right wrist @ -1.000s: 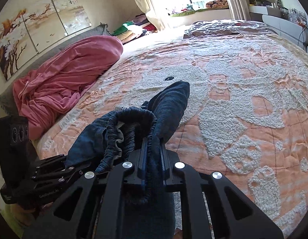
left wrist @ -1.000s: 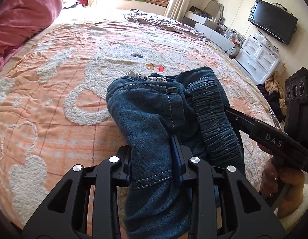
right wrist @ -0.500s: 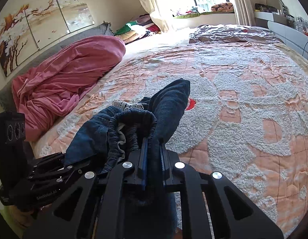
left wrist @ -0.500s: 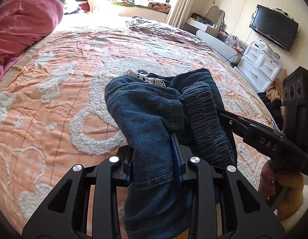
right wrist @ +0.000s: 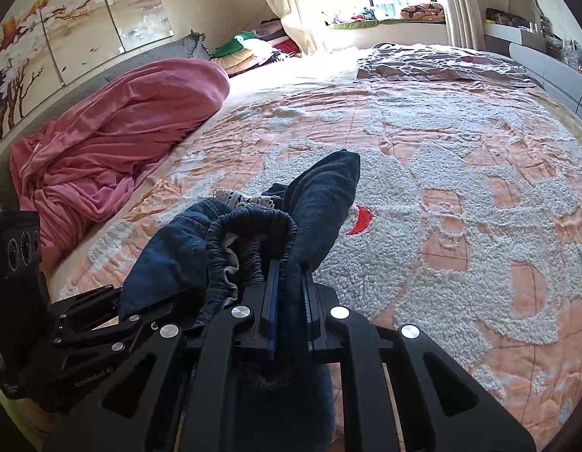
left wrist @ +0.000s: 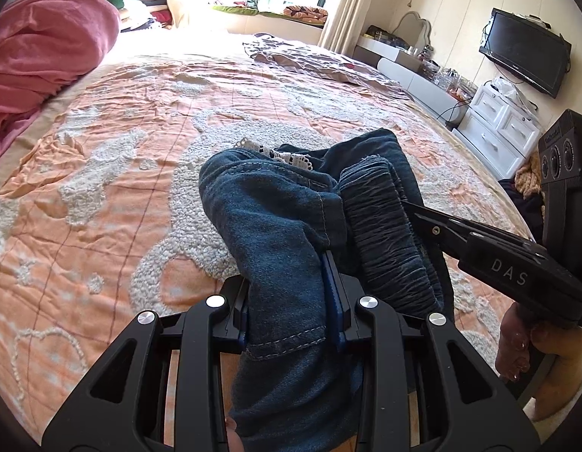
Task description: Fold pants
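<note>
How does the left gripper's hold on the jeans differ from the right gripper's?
The left gripper clamps a thick denim fold near a stitched hem, so it stands wider; the right gripper is nearly shut on thinner fabric beside the gathered elastic waistband. Both hold the same jeans bunched over the orange bedspread.

The bed [right wrist: 460,143] offers a broad open stretch of bedspread across its middle and toward its far edge. Along its left edge a heaped pink blanket [right wrist: 121,132] takes up room. At the far right corner a crumpled grey quilt [right wrist: 434,62] lies flat. Near the near edge the bunched jeans [left wrist: 287,233] fill the space between the left gripper [left wrist: 291,312] and the right gripper [right wrist: 289,309], which stand close together. Beyond the right edge, white drawers [left wrist: 502,128] narrow the aisle.
</note>
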The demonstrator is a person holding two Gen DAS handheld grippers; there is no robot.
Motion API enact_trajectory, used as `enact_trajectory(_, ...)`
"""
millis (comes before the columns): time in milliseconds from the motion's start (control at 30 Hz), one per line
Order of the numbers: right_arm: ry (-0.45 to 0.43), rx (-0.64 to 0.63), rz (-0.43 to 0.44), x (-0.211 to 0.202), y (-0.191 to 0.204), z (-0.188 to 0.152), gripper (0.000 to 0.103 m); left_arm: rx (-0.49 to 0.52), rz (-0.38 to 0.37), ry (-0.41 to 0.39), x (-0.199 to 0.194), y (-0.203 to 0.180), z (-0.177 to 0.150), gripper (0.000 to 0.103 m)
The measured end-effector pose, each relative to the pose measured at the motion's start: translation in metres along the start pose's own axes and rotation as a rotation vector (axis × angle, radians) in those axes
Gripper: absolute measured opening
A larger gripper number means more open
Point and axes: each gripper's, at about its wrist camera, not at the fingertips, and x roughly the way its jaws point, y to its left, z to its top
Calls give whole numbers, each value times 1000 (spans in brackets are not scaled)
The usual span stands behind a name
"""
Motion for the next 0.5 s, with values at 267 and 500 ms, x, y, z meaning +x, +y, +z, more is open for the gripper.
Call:
enact_trajectory(267, 9, 3, -30, 12, -10, 11, 10, -2, -7, -4, 17, -1, 8, 23)
enact_trajectory(500, 48, 37, -63, 31, -26, 1, 10, -11, -8, 15, 26, 4, 5, 23)
